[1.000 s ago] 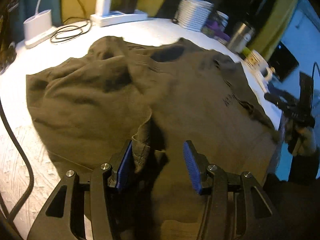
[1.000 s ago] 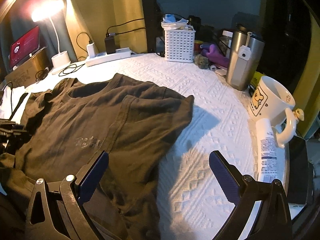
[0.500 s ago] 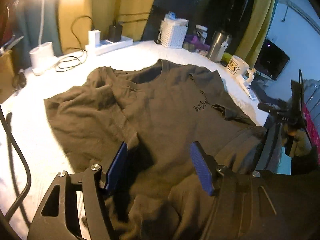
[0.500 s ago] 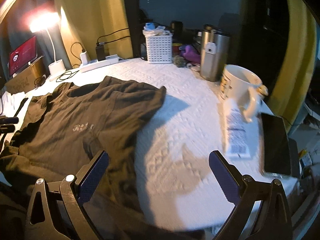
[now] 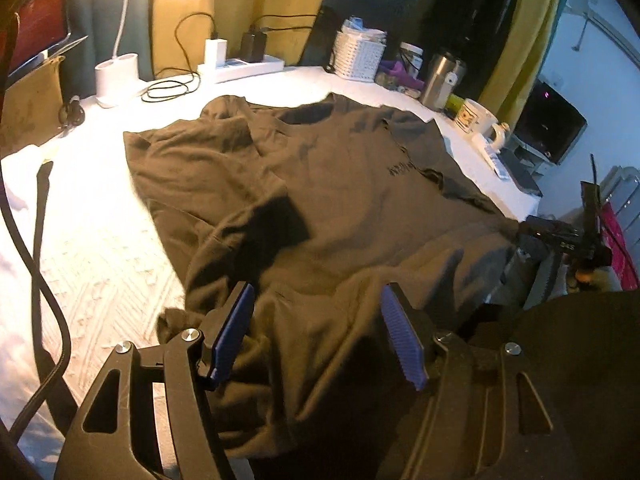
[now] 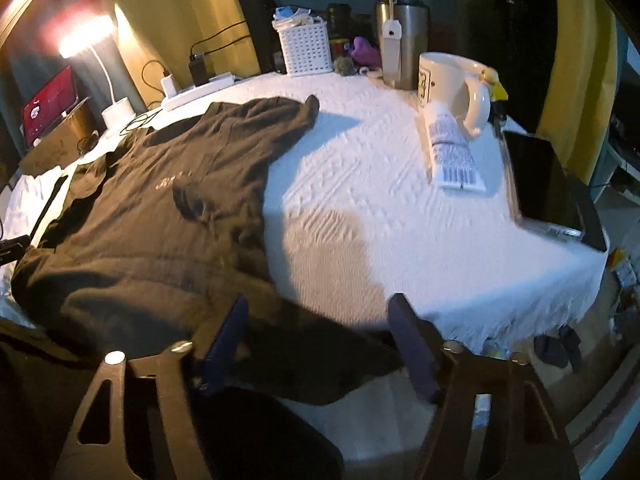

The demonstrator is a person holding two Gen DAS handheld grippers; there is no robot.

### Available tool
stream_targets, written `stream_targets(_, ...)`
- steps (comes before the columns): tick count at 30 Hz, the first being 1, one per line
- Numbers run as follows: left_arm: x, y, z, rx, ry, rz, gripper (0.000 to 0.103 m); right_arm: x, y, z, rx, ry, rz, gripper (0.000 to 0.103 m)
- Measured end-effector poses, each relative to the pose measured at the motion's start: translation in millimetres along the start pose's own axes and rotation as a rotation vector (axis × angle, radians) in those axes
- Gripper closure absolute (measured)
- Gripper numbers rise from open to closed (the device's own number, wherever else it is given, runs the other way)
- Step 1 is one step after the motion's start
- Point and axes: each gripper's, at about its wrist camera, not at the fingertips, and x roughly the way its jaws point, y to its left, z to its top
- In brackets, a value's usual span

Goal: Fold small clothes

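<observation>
A dark olive T-shirt (image 5: 340, 184) lies spread face up on the white-covered table (image 5: 100, 240), its hem rumpled at the near edge. My left gripper (image 5: 318, 292) hovers open over that bunched hem, and its pads do not press the cloth. In the right wrist view the T-shirt (image 6: 140, 220) fills the left half of the table (image 6: 360, 200). My right gripper (image 6: 318, 300) is above the shirt's near right corner with its jaws closing. The hem lies below and between the blue pads, which stand apart and do not grip it.
Along the right side stand a white mug (image 6: 452, 80), a tube (image 6: 452, 152) and a dark tablet (image 6: 548, 184). At the back are a steel tumbler (image 6: 404, 44), a white basket (image 6: 306, 46), a power strip (image 6: 200, 92) and a lamp base (image 6: 118, 108). Black cables (image 5: 36, 280) hang at the left.
Both grippers have drawn back toward the table's near edge, so more of the shirt shows. The left jaws have opened away from the fold they were at. The right jaws have narrowed.
</observation>
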Motion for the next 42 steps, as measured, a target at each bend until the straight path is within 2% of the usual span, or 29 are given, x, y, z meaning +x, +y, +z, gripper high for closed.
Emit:
stream_targets(7, 3.3, -4.7, -9.8, 0.022, 0.017, 0.029, 0.037, -3.0, -10.7, -13.0, 0.000, 0.008, -0.038, 0.039)
stream_targets(13, 7.0, -8.4, -13.9, 0.044, 0.010, 0.031, 0.038, 9.5, -27.4, -22.8, 0.042, 0.052, -0.064, 0.039)
stream_targets(15, 9.6, -9.8, -15.5, 0.047, 0.015, 0.027, 0.048, 17.2, -30.1, -24.6, 0.053, 0.071, -0.060, 0.039)
stream_targets(16, 11.2, -10.4, -16.2, 0.051, 0.023, 0.025, 0.063, 21.7, -31.1, -26.0, 0.056, 0.080, -0.051, 0.039)
stream_targets(17, 12.8, -11.6, -17.4, 0.059, 0.030, 0.022, 0.072, 25.4, -31.8, -27.2, 0.061, 0.083, -0.039, 0.039)
stream_targets(18, 13.2, -12.6, -18.0, 0.066, 0.029, 0.018, 0.077, 29.6, -31.9, -28.7, 0.069, 0.088, -0.018, 0.039)
stream_targets(19, 13.3, -14.2, -18.7, 0.076, 0.027, 0.015, 0.088, 33.0, -32.1, -30.0, 0.074, 0.087, 0.009, 0.039)
stream_targets(20, 12.7, -15.6, -18.6, 0.081, 0.023, 0.018, 0.090, 34.4, -32.1, -31.5, 0.079, 0.078, 0.032, 0.040)
stream_targets(21, 11.8, -16.5, -18.2, 0.082, 0.017, 0.024, 0.090, 34.9, -32.0, -32.5, 0.085, 0.068, 0.068, 0.073)
stream_targets(22, 9.3, -18.2, -17.1, 0.085, 0.005, 0.028, 0.093, 34.4, -32.5, -32.9, 0.099, 0.062, 0.085, 0.097)
stream_targets(23, 3.8, -19.4, -14.8, 0.087, -0.017, 0.026, 0.093, 31.6, -33.0, -33.3, 0.108, 0.050, 0.084, 0.101)
stream_targets(27, -20.9, -21.3, -4.3, 0.079, -0.104, -0.002, 0.094, 4.1, -36.6, -26.5, 0.104, -0.002, 0.082, 0.101)
stream_targets(34, -57.1, -23.4, 10.8, 0.077, -0.238, 0.009, 0.094, -49.2, -29.9, 2.2, 0.066, -0.146, 0.072, 0.101)
stream_targets(42, -81.0, -14.4, 23.2, 0.089, -0.364, 0.084, 0.094, -68.6, -12.9, 38.6, 0.007, -0.251, 0.090, 0.101)
